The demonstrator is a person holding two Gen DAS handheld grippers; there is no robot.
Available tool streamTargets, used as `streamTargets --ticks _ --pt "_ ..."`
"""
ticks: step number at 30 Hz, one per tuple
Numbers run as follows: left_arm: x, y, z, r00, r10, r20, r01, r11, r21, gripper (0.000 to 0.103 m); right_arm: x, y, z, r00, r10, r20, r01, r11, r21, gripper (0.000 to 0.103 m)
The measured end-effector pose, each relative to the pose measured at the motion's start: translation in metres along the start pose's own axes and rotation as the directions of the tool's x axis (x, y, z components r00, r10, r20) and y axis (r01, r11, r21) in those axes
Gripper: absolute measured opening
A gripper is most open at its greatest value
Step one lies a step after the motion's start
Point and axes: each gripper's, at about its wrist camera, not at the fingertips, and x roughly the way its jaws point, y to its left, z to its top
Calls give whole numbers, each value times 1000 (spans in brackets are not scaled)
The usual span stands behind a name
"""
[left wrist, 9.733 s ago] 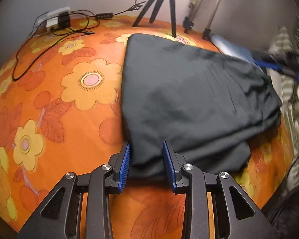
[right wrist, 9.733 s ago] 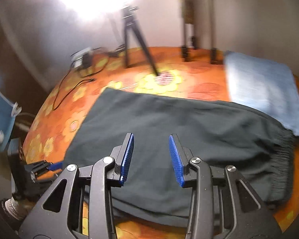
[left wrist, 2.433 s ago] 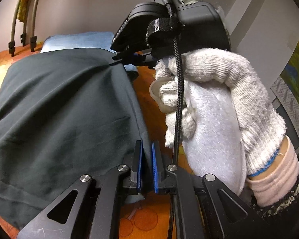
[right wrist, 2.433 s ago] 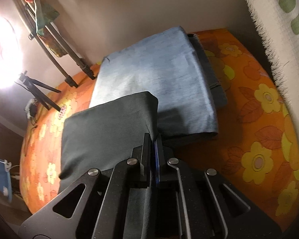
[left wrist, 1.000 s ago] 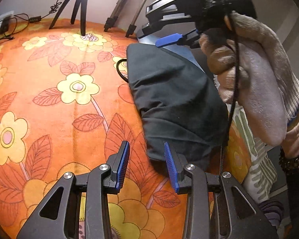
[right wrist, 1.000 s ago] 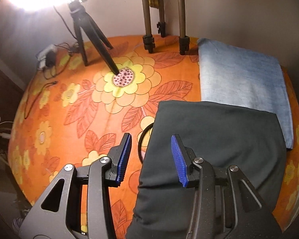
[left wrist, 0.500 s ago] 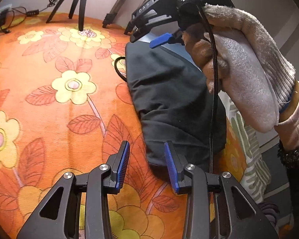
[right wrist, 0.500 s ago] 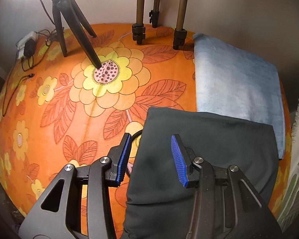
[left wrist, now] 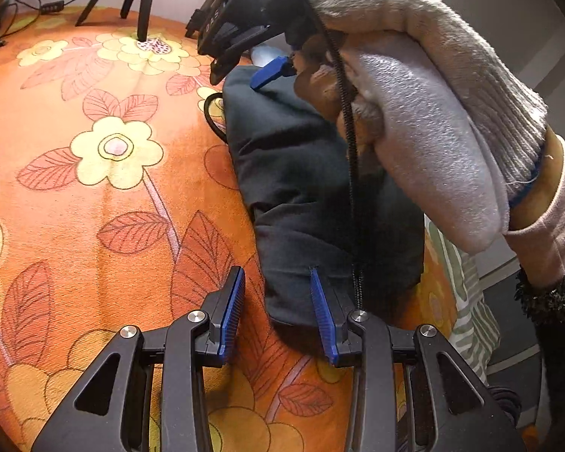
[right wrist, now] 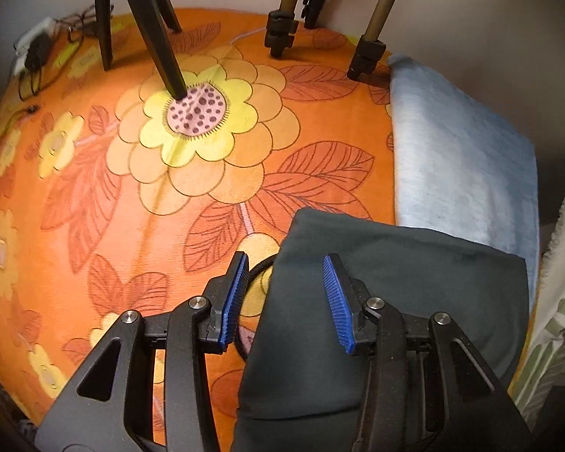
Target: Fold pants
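The dark pants [right wrist: 395, 301] lie folded into a compact bundle on the orange flowered cover [right wrist: 132, 196], near its right edge, with their far edge overlapping the folded light-blue cloth [right wrist: 459, 162] that lies behind them. The right gripper [right wrist: 286, 297] hangs over the bundle's left edge with its jaws apart and nothing between them; one blue pad sits over the cover and the other over the dark fabric. A loop of black cord [right wrist: 258, 265] pokes out from under the bundle's left side, just beyond that pad. In the left wrist view the left gripper [left wrist: 277, 314] is low at the near end of the pants [left wrist: 301, 188], its jaws likewise spread and holding nothing, the right-hand pad just at the fabric's edge and the other over bare cover. Above the bundle in that view a hand in a pale knitted glove [left wrist: 433, 113] holds the right gripper's black body, with a black cable [left wrist: 352, 158] hanging down from it across the pants. At the far side of the cover stand the legs of a black tripod [right wrist: 158, 30] and of a bronze-coloured stand [right wrist: 373, 34], and a power strip with a plug [right wrist: 34, 52] lies by the wall.
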Motion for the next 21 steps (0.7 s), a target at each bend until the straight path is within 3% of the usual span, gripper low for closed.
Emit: streamTargets --ticks 3,5,8,9,10,11,21 --pt "2 0 0 1000 -11 -6 11 1000 3 34 2 -3 1 1000 0 -10 0 1000 7 42" --pt "6 0 1 1000 -17 -11 17 1000 1 34 3 -7 1 1000 -11 -10 11 1000 13 27" --pt "9 0 2 1000 -24 -14 24 1000 -6 34 4 -13 0 1000 -13 -11 13 1000 25 14" --pt "10 1 3 1000 -27 -14 27 1000 -9 31 4 -15 0 1000 -10 -10 10 1000 28 13" --pt "11 1 3 999 -35 -16 34 999 -12 16 5 -17 0 1000 -4 -9 4 999 33 9" --pt "11 -1 2 1000 -28 -13 28 1000 -8 10 5 -20 -1 1000 0 -7 0 999 40 6" --pt "-17 -29 -6 997 -46 67 41 997 71 3 6 -26 -6 999 31 27 -32 998 60 0"
